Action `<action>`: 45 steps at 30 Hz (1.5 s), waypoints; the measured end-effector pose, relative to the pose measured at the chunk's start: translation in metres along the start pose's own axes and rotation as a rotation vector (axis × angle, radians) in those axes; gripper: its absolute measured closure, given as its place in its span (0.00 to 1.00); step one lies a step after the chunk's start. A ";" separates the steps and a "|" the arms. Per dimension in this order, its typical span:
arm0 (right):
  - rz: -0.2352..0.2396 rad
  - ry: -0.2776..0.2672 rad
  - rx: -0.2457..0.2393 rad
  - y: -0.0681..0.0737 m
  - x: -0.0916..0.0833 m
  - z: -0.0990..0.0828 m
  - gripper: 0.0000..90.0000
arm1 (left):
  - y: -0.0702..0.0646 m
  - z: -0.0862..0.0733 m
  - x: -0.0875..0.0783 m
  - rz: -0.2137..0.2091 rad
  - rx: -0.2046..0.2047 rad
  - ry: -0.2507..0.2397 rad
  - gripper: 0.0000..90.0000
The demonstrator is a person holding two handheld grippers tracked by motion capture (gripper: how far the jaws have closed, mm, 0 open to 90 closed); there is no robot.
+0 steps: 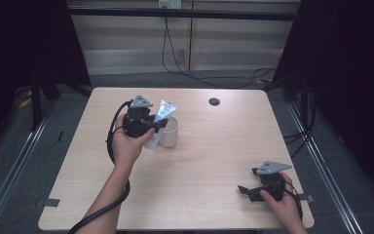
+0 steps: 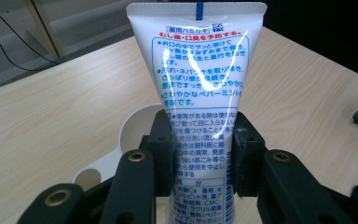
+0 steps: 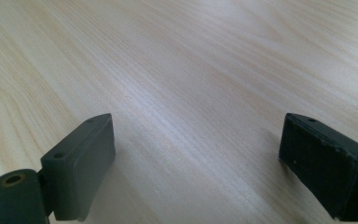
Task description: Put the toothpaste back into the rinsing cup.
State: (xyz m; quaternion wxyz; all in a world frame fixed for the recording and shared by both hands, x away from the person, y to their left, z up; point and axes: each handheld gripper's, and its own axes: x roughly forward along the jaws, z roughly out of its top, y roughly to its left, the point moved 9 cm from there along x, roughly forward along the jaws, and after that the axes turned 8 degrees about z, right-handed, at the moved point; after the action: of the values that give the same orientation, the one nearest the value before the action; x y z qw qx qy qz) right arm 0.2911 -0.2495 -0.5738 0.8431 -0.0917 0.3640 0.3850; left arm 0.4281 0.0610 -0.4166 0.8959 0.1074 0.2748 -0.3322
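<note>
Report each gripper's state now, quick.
Left gripper: shut on the white plastic toothpaste tube, beside the white cup.
Right gripper: open, nothing between its jaws.

A light wood-grain table (image 1: 199, 161) with rounded corners stands on grey carpet (image 1: 14, 161). A round cable hole (image 1: 214, 101) sits near its far edge, toward one o'clock. Beige wall panels (image 1: 185, 34) run across twelve o'clock, with black cables (image 1: 175, 63) hanging down them onto the floor. Dark curtains (image 1: 350, 58) close off both sides at nine and three o'clock.
</note>
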 end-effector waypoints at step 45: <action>0.000 0.000 0.000 0.000 0.000 0.000 0.11 | 0.014 0.026 0.021 0.031 -0.050 -0.097 0.74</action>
State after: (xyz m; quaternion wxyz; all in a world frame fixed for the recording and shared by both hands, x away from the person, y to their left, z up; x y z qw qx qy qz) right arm 0.2911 -0.2495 -0.5738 0.8432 -0.0917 0.3641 0.3848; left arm 0.4608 0.0506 -0.4070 0.9155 0.0728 0.2378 -0.3162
